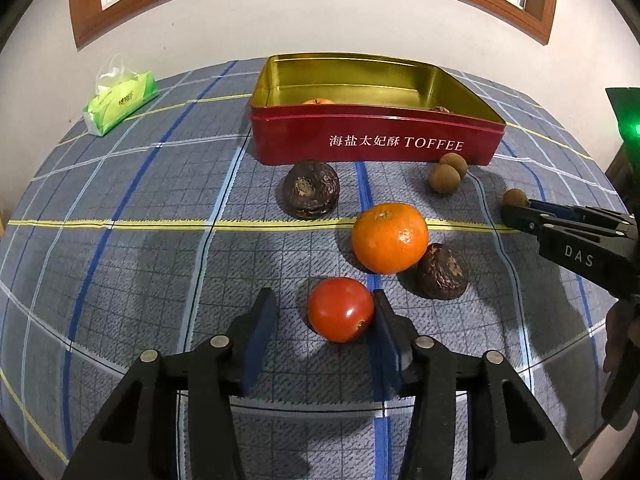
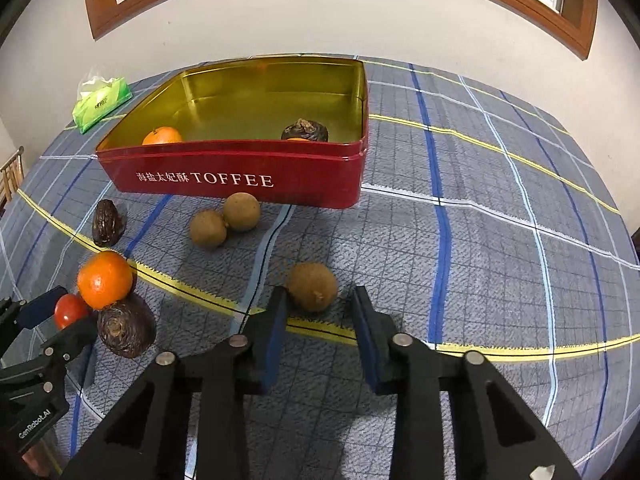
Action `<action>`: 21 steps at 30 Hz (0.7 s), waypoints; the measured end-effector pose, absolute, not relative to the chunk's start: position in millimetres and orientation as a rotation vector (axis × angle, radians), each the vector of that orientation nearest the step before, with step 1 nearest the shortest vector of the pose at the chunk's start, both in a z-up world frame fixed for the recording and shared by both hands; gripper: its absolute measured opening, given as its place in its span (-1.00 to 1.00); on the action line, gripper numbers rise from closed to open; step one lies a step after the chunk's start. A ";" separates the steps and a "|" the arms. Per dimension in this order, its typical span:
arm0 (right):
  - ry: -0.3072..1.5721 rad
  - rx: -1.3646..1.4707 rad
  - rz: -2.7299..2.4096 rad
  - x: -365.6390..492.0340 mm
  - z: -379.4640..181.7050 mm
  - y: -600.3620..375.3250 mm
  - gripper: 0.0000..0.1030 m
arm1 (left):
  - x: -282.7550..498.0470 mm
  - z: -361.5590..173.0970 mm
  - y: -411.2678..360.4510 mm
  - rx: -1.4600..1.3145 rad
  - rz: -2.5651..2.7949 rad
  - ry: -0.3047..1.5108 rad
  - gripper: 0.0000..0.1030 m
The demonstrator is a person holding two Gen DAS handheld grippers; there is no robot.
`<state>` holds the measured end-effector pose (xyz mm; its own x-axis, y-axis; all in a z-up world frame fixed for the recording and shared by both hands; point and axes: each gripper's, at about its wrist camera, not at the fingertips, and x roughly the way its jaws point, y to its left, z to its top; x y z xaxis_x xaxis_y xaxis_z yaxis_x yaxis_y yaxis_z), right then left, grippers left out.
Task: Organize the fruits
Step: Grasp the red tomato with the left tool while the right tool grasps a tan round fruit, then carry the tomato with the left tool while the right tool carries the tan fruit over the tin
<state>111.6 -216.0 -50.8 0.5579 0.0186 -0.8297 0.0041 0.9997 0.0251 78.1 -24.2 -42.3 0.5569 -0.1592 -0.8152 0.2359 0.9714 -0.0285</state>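
My left gripper (image 1: 322, 300) is open around a red tomato (image 1: 340, 309) on the cloth; its right finger touches the tomato, the left finger stands apart. Beyond lie an orange (image 1: 390, 237), two dark wrinkled fruits (image 1: 312, 189) (image 1: 442, 271) and two brown longans (image 1: 448, 172). My right gripper (image 2: 319, 300) is open around a single brown longan (image 2: 312, 286), fingertips beside it. The red toffee tin (image 2: 240, 176) holds an orange (image 2: 162, 136) and a dark wrinkled fruit (image 2: 305, 131). The left gripper also shows in the right wrist view (image 2: 60, 316).
A green tissue pack (image 1: 120, 102) lies at the back left of the plaid tablecloth (image 1: 120, 280). The wall and a wooden window frame stand behind the table. A wooden chair (image 2: 10, 176) shows at the left edge.
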 end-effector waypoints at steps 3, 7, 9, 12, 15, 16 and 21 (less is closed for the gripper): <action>0.979 0.026 0.008 110.5 -51.2 -217.2 -0.45 | 75.0 -41.4 -23.4 0.083 -0.252 0.949 -0.26; 0.978 0.029 0.009 110.4 -51.8 -218.0 -0.46 | 71.5 -40.8 -26.6 0.103 -0.259 0.948 -0.37; 0.978 0.027 0.007 110.4 -51.9 -219.1 -0.51 | 71.4 -40.6 -27.3 0.102 -0.259 0.950 -0.38; 0.977 0.027 0.009 110.8 -51.9 -220.3 -0.55 | 71.4 -40.6 -27.4 0.095 -0.257 0.953 -0.39; 0.978 0.028 0.011 110.9 -51.7 -220.9 -0.55 | 72.2 -40.6 -27.2 0.094 -0.255 0.956 -0.39; 0.977 0.026 0.011 110.9 -51.6 -220.6 -0.55 | 72.2 -40.5 -26.8 0.094 -0.256 0.956 -0.39; 0.979 0.026 0.012 110.8 -51.3 -221.1 -0.55 | 73.0 -40.6 -26.3 0.089 -0.250 0.962 -0.39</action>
